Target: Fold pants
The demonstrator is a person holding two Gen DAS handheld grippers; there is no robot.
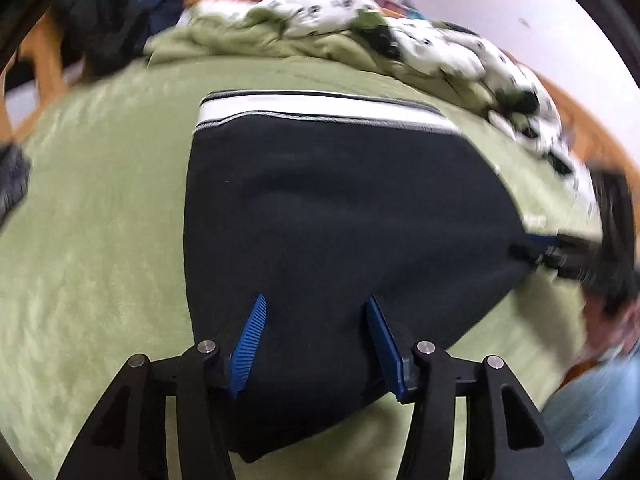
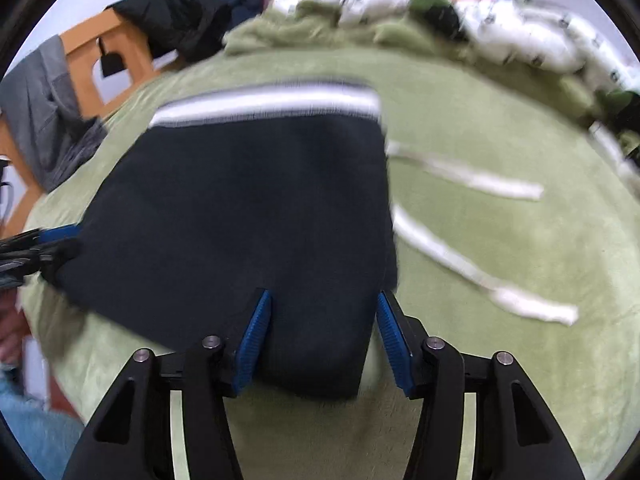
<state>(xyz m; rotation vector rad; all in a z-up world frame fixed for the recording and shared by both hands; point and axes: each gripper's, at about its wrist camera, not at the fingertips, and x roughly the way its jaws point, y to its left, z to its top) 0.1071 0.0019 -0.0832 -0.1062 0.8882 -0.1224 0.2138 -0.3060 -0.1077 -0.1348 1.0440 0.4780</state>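
Note:
Dark navy pants (image 1: pixel 340 216) with a white and grey waistband (image 1: pixel 320 110) lie folded flat on a green bed cover; they also show in the right wrist view (image 2: pixel 240 208). Two white drawstrings (image 2: pixel 472 178) trail right of them on the cover. My left gripper (image 1: pixel 316 312) is open over the near left edge of the pants. My right gripper (image 2: pixel 322 308) is open over their near right corner, with nothing between the pads. The right gripper also shows at the right edge of the left wrist view (image 1: pixel 552 250), and the left gripper at the left edge of the right wrist view (image 2: pixel 40 244).
The green bed cover (image 1: pixel 100 240) spreads all around. A crumpled green and white patterned quilt (image 1: pixel 420 44) is heaped at the back. An orange wooden bed frame (image 2: pixel 100 52) carries dark clothes (image 2: pixel 176 12) and a grey garment (image 2: pixel 44 108).

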